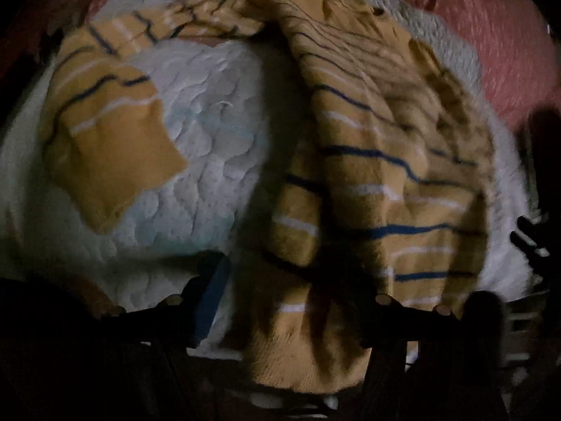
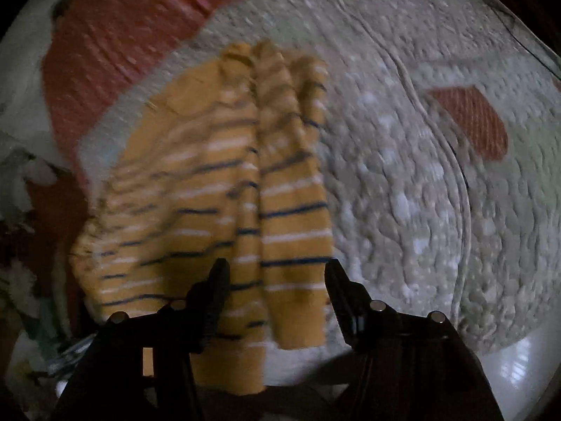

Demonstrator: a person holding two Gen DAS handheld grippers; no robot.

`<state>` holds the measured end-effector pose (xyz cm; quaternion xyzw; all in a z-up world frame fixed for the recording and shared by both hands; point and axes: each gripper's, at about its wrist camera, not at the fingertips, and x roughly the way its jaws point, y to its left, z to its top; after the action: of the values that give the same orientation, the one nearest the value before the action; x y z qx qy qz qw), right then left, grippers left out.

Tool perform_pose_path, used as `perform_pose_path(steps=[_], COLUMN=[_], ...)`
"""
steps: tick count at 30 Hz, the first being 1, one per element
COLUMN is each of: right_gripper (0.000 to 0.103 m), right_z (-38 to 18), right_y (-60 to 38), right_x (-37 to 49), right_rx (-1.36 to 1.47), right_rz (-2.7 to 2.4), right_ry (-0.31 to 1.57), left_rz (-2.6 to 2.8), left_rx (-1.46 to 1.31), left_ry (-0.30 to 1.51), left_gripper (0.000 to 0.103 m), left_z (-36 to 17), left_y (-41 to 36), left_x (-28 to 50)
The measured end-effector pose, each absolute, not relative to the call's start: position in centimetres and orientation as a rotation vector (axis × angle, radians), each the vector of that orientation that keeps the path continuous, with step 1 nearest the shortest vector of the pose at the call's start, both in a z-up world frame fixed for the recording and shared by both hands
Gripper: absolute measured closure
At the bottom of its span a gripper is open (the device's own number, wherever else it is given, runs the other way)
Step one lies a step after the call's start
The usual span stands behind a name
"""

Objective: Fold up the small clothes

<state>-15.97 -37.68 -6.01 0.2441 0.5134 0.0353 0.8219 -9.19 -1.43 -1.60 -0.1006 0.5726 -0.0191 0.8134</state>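
Right gripper (image 2: pixel 277 280) spread open | striped yellow shirt (image 2: pixel 224 210) lies between and beyond its fingers on white quilt (image 2: pixel 403 193) | left gripper (image 1: pixel 280 301) too dark, grip unclear, shirt hem between its fingers

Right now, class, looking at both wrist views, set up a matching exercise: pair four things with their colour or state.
Things:
1. striped shirt
2. quilted mat
3. bedsheet
4. right gripper

Descriptions:
A. white, bumpy
B. open, fingers apart
C. mustard with blue and white lines
D. red

Pairs: 1-C, 2-A, 3-D, 4-B
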Motion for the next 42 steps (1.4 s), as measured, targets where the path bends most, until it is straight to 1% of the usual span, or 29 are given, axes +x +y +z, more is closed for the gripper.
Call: perform_pose_path(steps=[1, 2, 3, 4, 5, 6, 7, 9, 13, 18, 21, 25, 28, 29, 30, 31, 32, 34, 36, 38, 42], right_gripper=[0.042, 0.042, 0.042, 0.044, 0.066, 0.085, 0.095, 0.096, 0.096, 0.096, 0.096, 0.095, 0.090, 0.086, 0.079, 0.058, 0.045, 0.042, 0.042, 0.042, 0.042], right_z=[-6.6, -7.4, -8.0, -8.6, -9.2, -9.6, -9.7, -8.3, -3.9, -0.2, 2.2, 2.9, 2.1, 2.2, 2.2, 1.8, 1.3, -0.7, -3.8, -7.3, -10.9], right_y=[-37.4, -36.8, -36.4, -36.0, -35.5, -35.3, -35.2, -36.5, -41.2, -47.7, -51.5, -55.7, -56.3, -56.1, -55.2, -54.0, -52.0, -48.2, -43.7, -39.3, -34.7], right_x=[-15.5, -14.8, -14.3, -13.9, -13.5, -13.3, -13.4, -14.4, -17.0, -17.5, -16.8, -12.9, -10.4, -10.2, -10.2, -10.5, -11.2, -12.2, -12.8, -13.3, -13.6], right_rx=[0.510, 0.503, 0.498, 0.500, 0.513, 0.534, 0.542, 0.564, 0.496, 0.420, 0.331, 0.223, 0.197, 0.215, 0.259, 0.299, 0.376, 0.495, 0.559, 0.585, 0.582], right_rz=[0.053, 0.050, 0.051, 0.065, 0.089, 0.122, 0.136, 0.131, 0.010, -0.263, -0.451, -0.666, -0.753, -0.742, -0.683, -0.612, -0.477, -0.214, 0.007, 0.146, 0.236], right_ry=[1.103, 1.114, 1.124, 1.141, 1.157, 1.170, 1.178, 1.139, 1.012, 0.923, 0.849, 0.827, 0.864, 0.850, 0.831, 0.833, 0.846, 0.898, 1.007, 1.117, 1.215], left_rz=[-0.042, -0.056, -0.071, -0.076, -0.074, -0.073, -0.070, -0.057, 0.008, 0.085, 0.066, 0.049, 0.052, 0.053, 0.053, 0.054, 0.056, 0.059, 0.057, 0.052, 0.041], left_rx=[-0.188, -0.186, -0.184, -0.183, -0.178, -0.172, -0.176, -0.194, -0.193, -0.225, -0.226, -0.216, -0.222, -0.225, -0.228, -0.230, -0.233, -0.244, -0.258, -0.279, -0.299], left_ry=[1.222, 1.225, 1.237, 1.243, 1.238, 1.232, 1.228, 1.205, 1.173, 1.211, 1.176, 1.140, 1.144, 1.146, 1.150, 1.152, 1.156, 1.167, 1.182, 1.196, 1.188], left_gripper=[0.060, 0.088, 0.096, 0.096, 0.096, 0.096, 0.096, 0.096, 0.096, 0.096, 0.096, 0.095, 0.095, 0.095, 0.095, 0.095, 0.095, 0.095, 0.095, 0.095, 0.095], left_z=[-1.5, -1.3, -0.9, -0.6, -0.1, 0.5, 0.9, 2.6, 4.9, 3.7, 4.1, 4.8, 4.8, 4.7, 4.5, 4.4, 4.2, 3.6, 3.0, 2.5, 2.7], left_y=[-1.9, -2.1, -2.5, -2.5, -2.7, -2.8, -2.7, -2.1, -0.4, 1.9, 1.6, 1.3, 1.4, 1.3, 1.3, 1.4, 1.4, 1.5, 1.6, 1.6, 1.8], left_x=[-9.2, -9.2, -9.2, -9.3, -9.4, -9.7, -9.9, -10.4, -11.5, -12.6, -13.1, -13.3, -13.2, -13.0, -13.0, -13.0, -12.9, -12.6, -12.4, -12.3, -12.5])
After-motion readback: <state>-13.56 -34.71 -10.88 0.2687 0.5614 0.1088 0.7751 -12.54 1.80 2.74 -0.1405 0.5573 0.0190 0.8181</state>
